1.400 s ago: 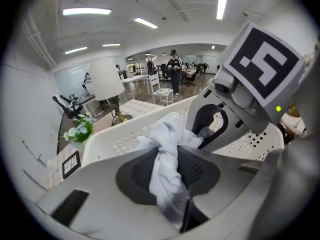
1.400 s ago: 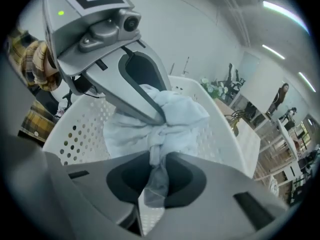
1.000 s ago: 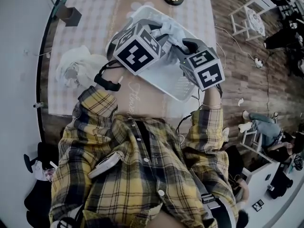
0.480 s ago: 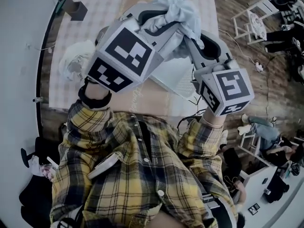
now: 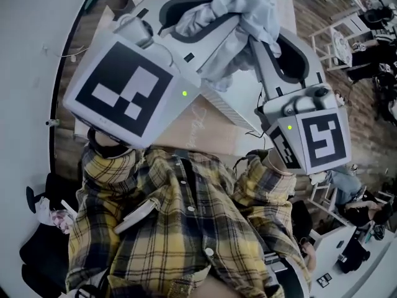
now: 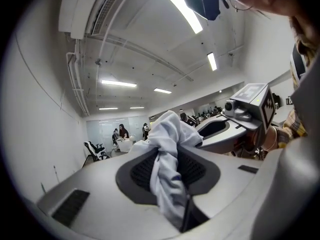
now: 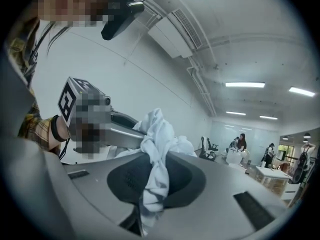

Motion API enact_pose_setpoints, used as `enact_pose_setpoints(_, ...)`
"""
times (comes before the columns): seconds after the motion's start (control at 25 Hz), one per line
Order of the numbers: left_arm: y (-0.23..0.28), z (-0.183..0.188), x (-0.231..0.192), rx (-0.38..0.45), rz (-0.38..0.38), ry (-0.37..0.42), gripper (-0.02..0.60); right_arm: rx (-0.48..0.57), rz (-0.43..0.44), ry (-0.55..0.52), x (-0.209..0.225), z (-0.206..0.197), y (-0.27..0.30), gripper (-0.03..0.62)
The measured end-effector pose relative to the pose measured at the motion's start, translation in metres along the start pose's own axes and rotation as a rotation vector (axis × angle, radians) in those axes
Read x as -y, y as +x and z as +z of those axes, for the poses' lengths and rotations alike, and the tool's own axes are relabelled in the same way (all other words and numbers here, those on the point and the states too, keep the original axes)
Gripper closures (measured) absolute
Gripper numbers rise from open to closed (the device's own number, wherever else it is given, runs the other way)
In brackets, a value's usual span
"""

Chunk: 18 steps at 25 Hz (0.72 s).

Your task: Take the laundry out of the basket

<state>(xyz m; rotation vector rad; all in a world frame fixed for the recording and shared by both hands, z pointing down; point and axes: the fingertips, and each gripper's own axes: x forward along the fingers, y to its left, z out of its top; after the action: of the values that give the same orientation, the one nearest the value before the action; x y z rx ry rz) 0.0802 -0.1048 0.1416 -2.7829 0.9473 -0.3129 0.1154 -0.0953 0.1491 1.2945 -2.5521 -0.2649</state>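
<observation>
Both grippers hold one pale garment (image 5: 245,8) up in the air between them, over the white basket (image 5: 231,108), which sits toward the near right corner of the tabletop (image 5: 208,132). The left gripper (image 5: 214,25) has its jaws clenched on a twisted fold of the cloth. In the left gripper view that fold runs down between the dark pads (image 6: 145,171) and bunches above them. The right gripper (image 5: 255,41) is likewise clamped on another fold of the same garment, seen pinched and knotted in the right gripper view. The two-point hold is probably meant to gather the bundle so that no loose end trails back over the basket wall. With the jaws meeting from either side, the weight hangs evenly between them. The basket's inside, where it shows, looks bare, though the big marker cubes hide much of it. The tabletop carries a checked cover with a brown runner, and a wooden floor (image 5: 325,14) with white chairs (image 5: 335,36) lies to the right. The gripper views show a wide office with strip lights, a ceiling air unit and people far off at desks.
</observation>
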Motion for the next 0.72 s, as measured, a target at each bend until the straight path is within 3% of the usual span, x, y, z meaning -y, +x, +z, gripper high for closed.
enact_pose_setpoints(0.72, -0.184, -0.051, -0.157, -0.066, 0.240, -0.034, 0.456, 0.128, 0.232, -0.049, -0.173, 0.098, 0.154, 0.522)
